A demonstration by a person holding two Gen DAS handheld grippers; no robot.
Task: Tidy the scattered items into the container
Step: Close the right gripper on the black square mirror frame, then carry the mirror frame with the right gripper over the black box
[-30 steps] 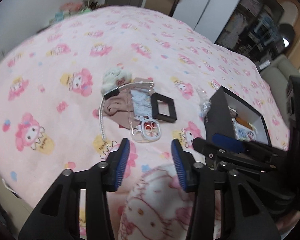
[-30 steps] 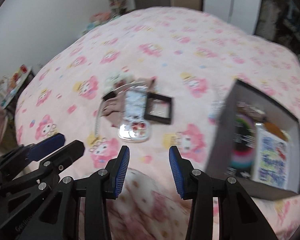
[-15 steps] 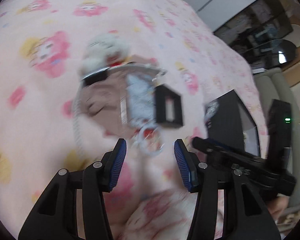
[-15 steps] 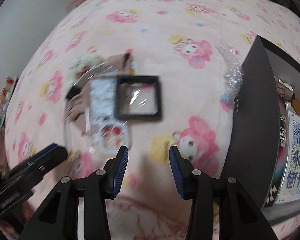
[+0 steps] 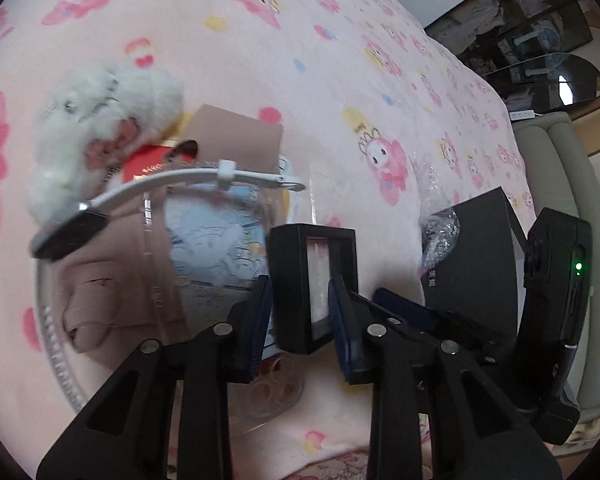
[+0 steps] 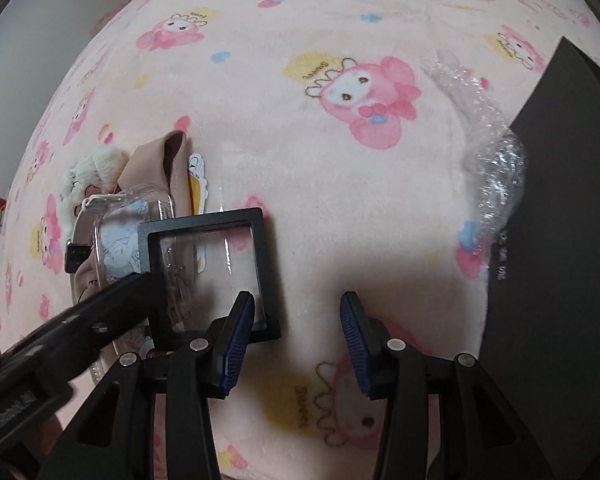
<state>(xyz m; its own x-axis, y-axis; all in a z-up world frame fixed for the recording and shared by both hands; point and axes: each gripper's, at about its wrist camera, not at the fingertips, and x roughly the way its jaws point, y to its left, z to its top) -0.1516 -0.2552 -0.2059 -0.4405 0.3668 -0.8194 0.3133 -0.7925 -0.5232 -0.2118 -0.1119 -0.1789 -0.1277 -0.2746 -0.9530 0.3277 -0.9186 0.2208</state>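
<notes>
Left gripper [image 5: 300, 312]: the jaws are open and straddle the near left side of the black frame [image 5: 314, 288]. One blue pad [image 5: 260, 320] lies outside the frame's left edge; the other sits over its clear window. Whether the pads press on the frame cannot be told. In the right wrist view the left gripper [image 6: 140, 284] enters from the lower left of the frame and reaches the left edge of the black frame [image 6: 212, 272].

Right gripper [image 6: 296, 336]: the jaws are open and hold nothing. The left pad is at the lower right corner of the frame; the right pad is over bare blanket [image 6: 340, 180].

Items on the bed, centre left of the left wrist view:
- The black frame lies flat on the pink cartoon-print blanket [image 5: 320, 60], partly overlapping a clear phone case [image 5: 216, 248].
- The phone case lies on a beige cloth [image 5: 112, 280].
- A white fluffy toy [image 5: 100, 128] lies at the upper left of the pile, touching the cloth.
- A white cable [image 5: 172, 184] with a black plug [image 5: 68, 232] arcs across the top of the phone case.

Container: the black box [image 5: 476, 264] stands at the right of the left wrist view, well apart from the pile. In the right wrist view the box [image 6: 556, 208] fills the right edge of the frame. Only its outer wall shows. Crumpled clear wrap [image 6: 488, 148] lies against the left wall of the box.
</notes>
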